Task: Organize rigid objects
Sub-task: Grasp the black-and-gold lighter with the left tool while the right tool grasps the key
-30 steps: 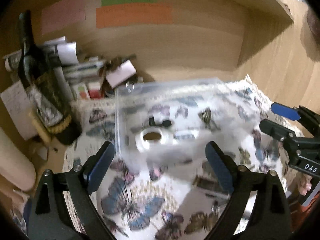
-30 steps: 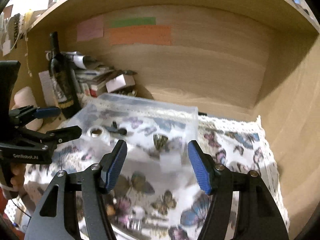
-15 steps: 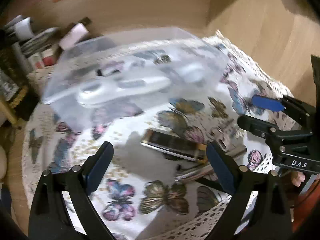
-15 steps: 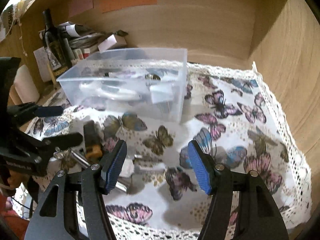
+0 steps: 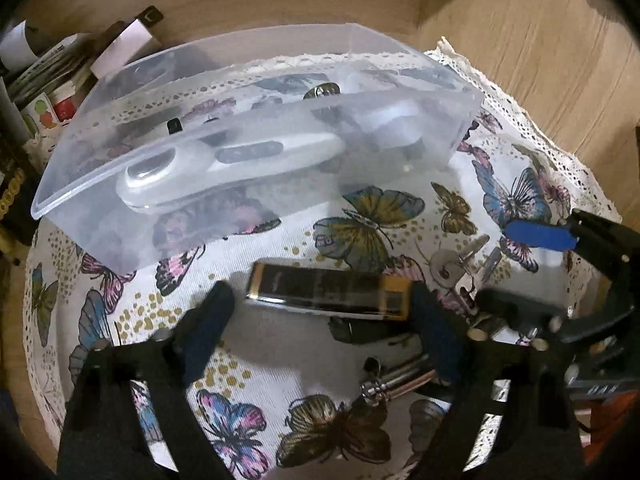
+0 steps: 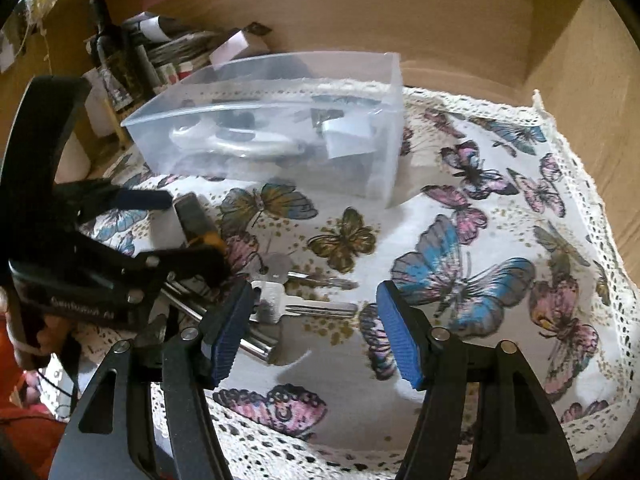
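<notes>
A clear plastic box (image 5: 100, 184) (image 6: 384, 92) stands on the butterfly cloth and holds a white device (image 5: 240, 160) (image 6: 240, 144) and small parts. In front of it lie a dark rectangular bar with a gold end (image 5: 328, 290) (image 6: 196, 216), keys (image 5: 452, 268) (image 6: 304, 304) and a metal rod (image 5: 400, 384) (image 6: 256, 344). My left gripper (image 5: 320, 328) (image 6: 188, 236) is open and empty, its fingers either side of the bar, just above it. My right gripper (image 6: 320, 328) (image 5: 516, 272) is open and empty over the cloth, right of the keys.
A dark bottle (image 6: 112, 60), papers and small boxes (image 5: 60, 80) (image 6: 180, 48) crowd the back left corner. Wooden walls (image 6: 580, 80) close the back and right. The cloth's lace edge (image 6: 320, 452) runs along the front.
Both grippers have tilted down and moved closer to the cloth. My left gripper has come down around the bar. The right one has neared the keys.
</notes>
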Motion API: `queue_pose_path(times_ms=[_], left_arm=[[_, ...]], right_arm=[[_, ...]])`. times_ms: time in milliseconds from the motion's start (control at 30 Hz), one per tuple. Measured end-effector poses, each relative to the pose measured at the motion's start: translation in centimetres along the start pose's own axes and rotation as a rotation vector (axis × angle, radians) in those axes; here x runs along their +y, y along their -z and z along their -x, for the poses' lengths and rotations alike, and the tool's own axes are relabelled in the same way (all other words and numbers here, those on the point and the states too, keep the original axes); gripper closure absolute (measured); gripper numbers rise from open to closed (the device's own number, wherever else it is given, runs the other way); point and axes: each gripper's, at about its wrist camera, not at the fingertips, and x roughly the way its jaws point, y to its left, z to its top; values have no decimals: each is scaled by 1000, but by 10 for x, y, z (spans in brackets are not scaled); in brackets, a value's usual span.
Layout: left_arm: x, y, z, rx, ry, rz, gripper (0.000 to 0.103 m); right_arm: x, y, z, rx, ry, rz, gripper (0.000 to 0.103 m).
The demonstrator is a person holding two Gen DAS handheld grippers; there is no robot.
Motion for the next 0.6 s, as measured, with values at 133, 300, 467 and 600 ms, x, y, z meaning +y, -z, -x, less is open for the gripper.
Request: queue_pose_path(times_ms=[133, 300, 467, 600], left_arm=[[4, 1, 1, -16, -9, 5, 22], [9, 4, 13, -63, -37, 27, 22], [12, 9, 28, -104, -54, 36, 22], [15, 13, 39, -136, -71, 37, 22]], right_arm=[[6, 0, -7, 17, -10, 0, 32], [13, 2, -11, 23, 35, 38, 32], [12, 3, -11, 16, 54, 32, 37], [11, 5, -9, -3, 76, 32, 44]])
